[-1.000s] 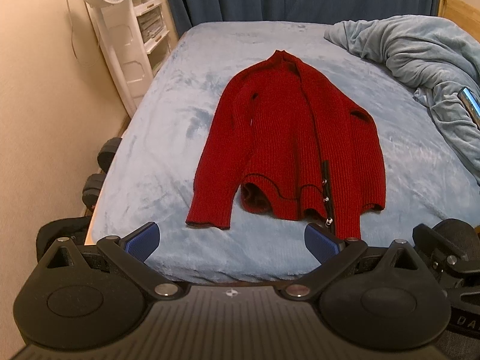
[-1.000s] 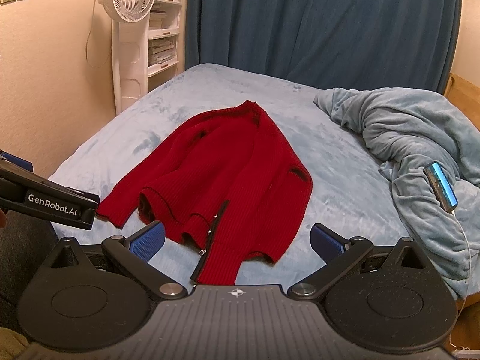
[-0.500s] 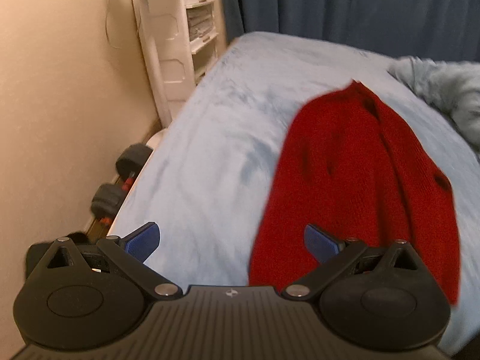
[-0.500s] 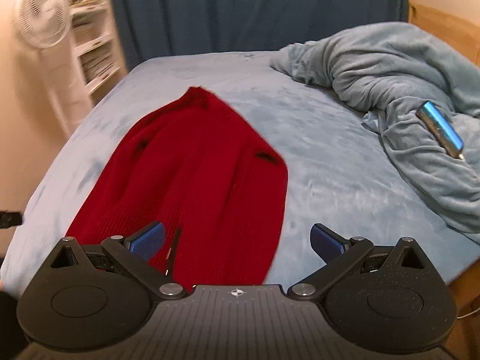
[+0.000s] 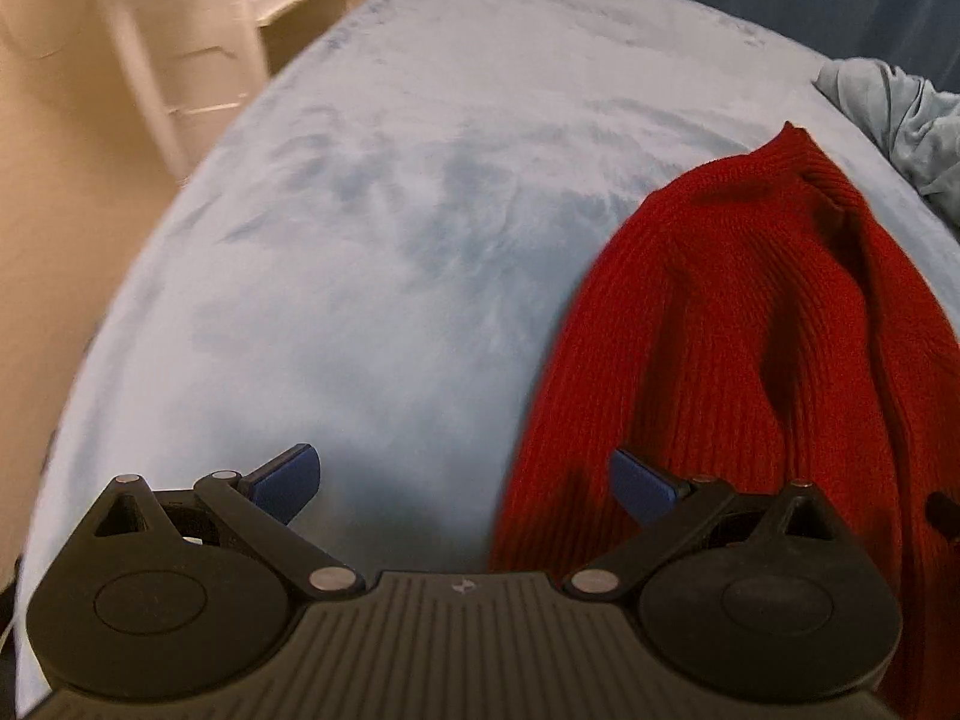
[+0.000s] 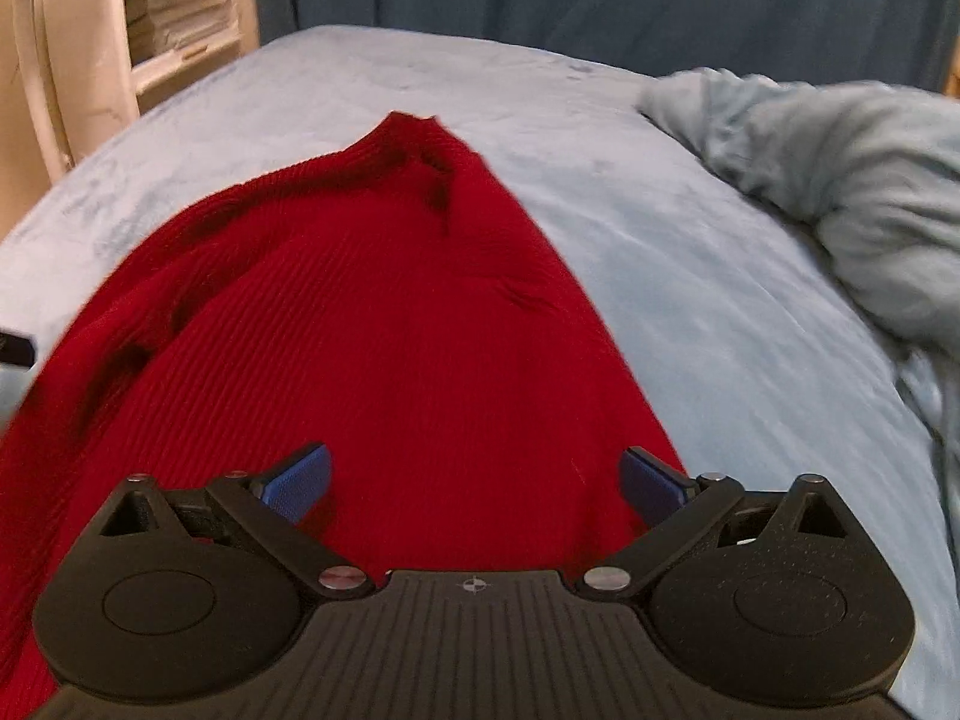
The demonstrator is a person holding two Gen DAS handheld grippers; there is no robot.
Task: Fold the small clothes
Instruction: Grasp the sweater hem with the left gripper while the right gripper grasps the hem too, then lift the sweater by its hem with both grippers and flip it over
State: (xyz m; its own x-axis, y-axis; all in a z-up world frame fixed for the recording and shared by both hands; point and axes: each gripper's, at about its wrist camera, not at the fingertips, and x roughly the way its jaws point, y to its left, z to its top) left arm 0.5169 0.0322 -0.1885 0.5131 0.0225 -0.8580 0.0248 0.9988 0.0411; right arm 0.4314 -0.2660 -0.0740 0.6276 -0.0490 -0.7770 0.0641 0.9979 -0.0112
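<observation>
On the bed (image 5: 372, 192), a red knit cardigan (image 6: 384, 348) is laid flat, unfolded. Approach step is judged in hand. Left gripper (image 5: 465, 480) is spread wide at the cardigan's left edge, nothing held. Right gripper (image 6: 477, 480) is wide over the knit, jaws starting to close, nothing pinched yet. Next, edges need pinching. Compared with a second ago, cardigan is seen much closer.

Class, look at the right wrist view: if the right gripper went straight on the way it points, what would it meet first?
Most likely the red sweater: the right gripper, jaws closing with nothing gripped, points down at its ribbed knit, which fills the gap between the pads. The distance is unclear.
</observation>
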